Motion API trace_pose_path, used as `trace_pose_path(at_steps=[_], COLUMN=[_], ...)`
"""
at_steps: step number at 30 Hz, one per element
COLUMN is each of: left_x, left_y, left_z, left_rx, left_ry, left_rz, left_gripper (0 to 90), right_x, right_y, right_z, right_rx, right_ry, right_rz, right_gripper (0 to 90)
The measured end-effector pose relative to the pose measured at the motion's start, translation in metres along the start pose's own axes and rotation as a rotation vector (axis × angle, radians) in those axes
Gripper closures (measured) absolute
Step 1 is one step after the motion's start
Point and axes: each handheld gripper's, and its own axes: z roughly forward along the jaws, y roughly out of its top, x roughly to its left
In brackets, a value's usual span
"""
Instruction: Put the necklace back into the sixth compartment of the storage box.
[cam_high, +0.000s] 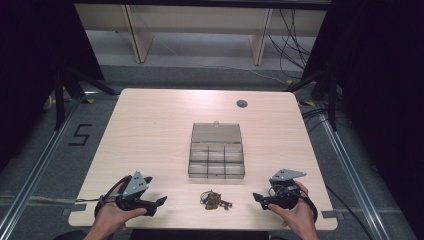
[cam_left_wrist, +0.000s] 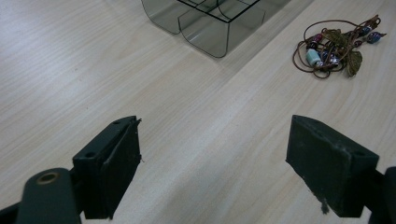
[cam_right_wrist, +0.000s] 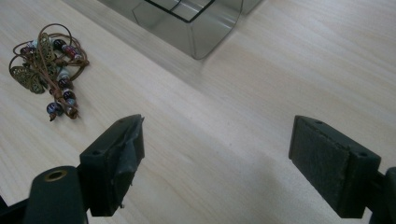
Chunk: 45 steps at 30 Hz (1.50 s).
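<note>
My left hand-held gripper (cam_high: 161, 201) and right hand-held gripper (cam_high: 256, 197): jaws spread, empty, flanking beaded jewellery (cam_high: 215, 200) on surface (cam_high: 150, 130) before compartment box (cam_high: 217, 159).

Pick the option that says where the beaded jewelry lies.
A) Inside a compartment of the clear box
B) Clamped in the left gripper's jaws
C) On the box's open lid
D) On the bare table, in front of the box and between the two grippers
D: the beaded jewelry lies on the table just in front of the clear box, apart from it, between the left gripper and the right gripper, whose jaws stand open and hold nothing.
</note>
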Motion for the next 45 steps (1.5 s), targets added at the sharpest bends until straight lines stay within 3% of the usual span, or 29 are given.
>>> trace_pose_path(at_steps=[1,4,6,7,8,10,11,12,13,16,17,20,22,23,25,27,28,30,31,33,35,37,38,39,40,45], left_x=[-0.001,0.000,-0.001,-0.001,-0.001,-0.001,-0.001,-0.001,-0.001,-0.002,-0.001,-0.002,-0.001,0.000,-0.002,-0.001,-0.001,-0.001,0.000,0.000,0.000,0.000,0.000,-0.001,-0.001,0.001], left_y=[0.000,0.000,-0.001,-0.001,-0.001,0.000,-0.001,0.000,0.000,-0.001,-0.001,-0.001,0.000,0.000,-0.001,0.000,-0.001,-0.001,-0.001,-0.001,-0.001,-0.001,-0.001,-0.002,-0.002,-0.001], left_z=[0.000,0.000,0.000,0.000,0.000,-0.001,0.000,-0.001,-0.001,0.000,0.000,0.000,0.000,-0.001,0.000,0.000,0.000,0.000,0.000,0.000,0.000,0.000,0.001,0.001,0.001,0.001], left_rx=[-0.004,0.001,0.002,-0.001,-0.006,0.009,0.006,0.011,0.008,0.000,0.006,0.004,0.007,0.007,0.003,0.010,0.010,0.010,0.012,0.010,0.015,0.015,0.011,0.009,0.009,0.008], left_ry=[-0.002,-0.005,0.000,-0.001,0.000,0.008,0.008,0.010,0.010,0.006,0.007,0.004,0.003,0.004,0.005,0.004,0.005,0.000,-0.004,0.002,0.007,0.007,0.006,0.006,0.006,0.005], left_rz=[-0.019,-0.002,-0.017,-0.015,-0.023,-0.021,-0.023,-0.016,-0.019,-0.030,-0.023,-0.026,-0.007,0.005,-0.016,-0.007,-0.013,-0.013,0.001,-0.002,0.001,-0.002,-0.003,-0.030,-0.030,-0.004], left_gripper=[17.2,17.2,17.2,17.2,17.2,17.2,17.2,17.2,17.2,17.2,17.2,17.2,17.2,17.2,17.2,17.2,17.2,17.2,17.2,17.3,17.3,17.3,17.3,17.3,17.3,17.3], right_x=[0.000,0.002,0.004,0.004,0.006,0.009,0.010,0.012,0.013,0.016,0.019,0.023,0.027,0.029,0.030,0.034,0.035,0.038,0.038,0.041,0.044,0.048,0.048,0.049,0.054,0.066], right_y=[0.001,0.003,0.004,0.006,0.007,0.010,0.011,0.013,0.015,0.018,0.022,0.026,0.032,0.034,0.038,0.041,0.041,0.044,0.044,0.046,0.048,0.052,0.053,0.054,0.057,0.062], right_z=[-0.001,-0.003,-0.002,-0.005,-0.003,-0.005,-0.005,-0.006,-0.005,-0.002,-0.002,0.000,0.004,0.004,0.006,0.006,0.009,0.009,0.013,0.013,0.015,0.014,0.017,0.018,0.017,0.026], right_rx=[0.004,0.006,-0.011,0.017,-0.005,0.015,0.022,0.033,0.030,0.022,0.039,0.052,0.063,0.072,0.077,0.095,0.079,0.104,0.082,0.113,0.125,0.148,0.130,0.124,0.137,0.142], right_ry=[0.001,0.010,0.017,0.026,0.026,0.046,0.050,0.056,0.057,0.072,0.077,0.087,0.102,0.106,0.108,0.103,0.096,0.120,0.108,0.142,0.123,0.155,0.138,0.148,0.150,0.177], right_rz=[-0.007,-0.014,-0.012,-0.022,-0.021,-0.018,-0.040,-0.019,-0.043,-0.049,-0.084,-0.093,-0.135,-0.130,-0.144,-0.125,-0.135,-0.132,-0.153,-0.164,-0.191,-0.175,-0.212,-0.240,-0.218,-0.252], right_gripper=[19.0,19.3,19.8,19.9,20.0,20.9,21.5,21.8,22.3,23.0,23.2,23.8,25.5,25.5,25.5,25.5,25.6,25.5,25.6,28.1,28.4,28.4,28.4,28.4,28.4,28.9])
